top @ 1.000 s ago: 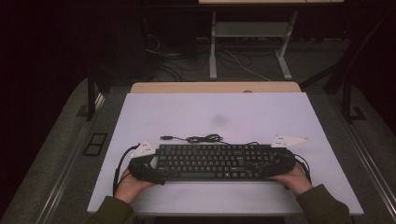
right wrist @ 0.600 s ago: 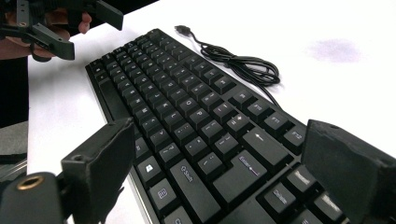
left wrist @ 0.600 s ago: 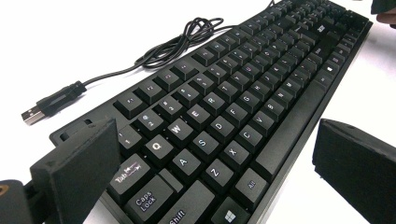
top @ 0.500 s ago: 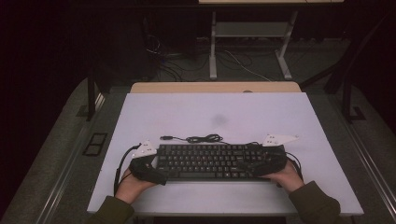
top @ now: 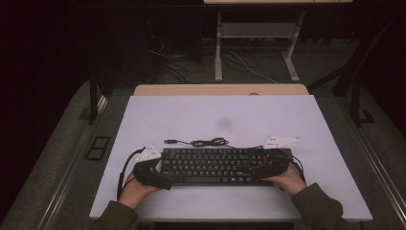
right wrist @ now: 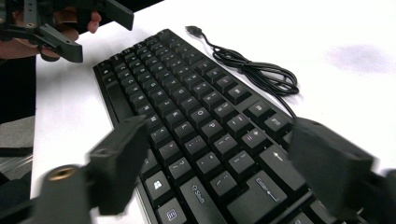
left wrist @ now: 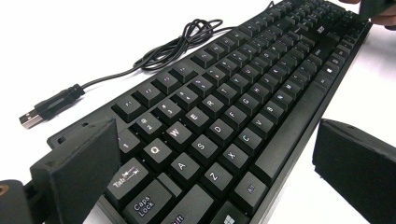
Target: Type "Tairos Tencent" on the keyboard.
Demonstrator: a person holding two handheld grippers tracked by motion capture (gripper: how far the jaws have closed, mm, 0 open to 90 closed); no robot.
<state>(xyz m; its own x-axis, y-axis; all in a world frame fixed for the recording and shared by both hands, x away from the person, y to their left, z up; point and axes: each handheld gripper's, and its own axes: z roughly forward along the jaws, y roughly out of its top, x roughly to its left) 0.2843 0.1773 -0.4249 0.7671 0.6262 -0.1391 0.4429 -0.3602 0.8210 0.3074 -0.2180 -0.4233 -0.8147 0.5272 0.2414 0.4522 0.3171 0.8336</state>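
White tabletop (top: 239,115) carries a black keyboard (top: 215,165). Left gripper (top: 158,170) straddles its left end, right gripper (top: 263,167) its right end, both spread wide, neither clamping.

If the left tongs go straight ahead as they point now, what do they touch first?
Most likely the keyboard: its left end already lies between the open jaws of the left tongs, so its near edge comes first.

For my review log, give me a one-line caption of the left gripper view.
Open left tongs straddle the left end of a black keyboard, its coiled USB cable lying on the white table.
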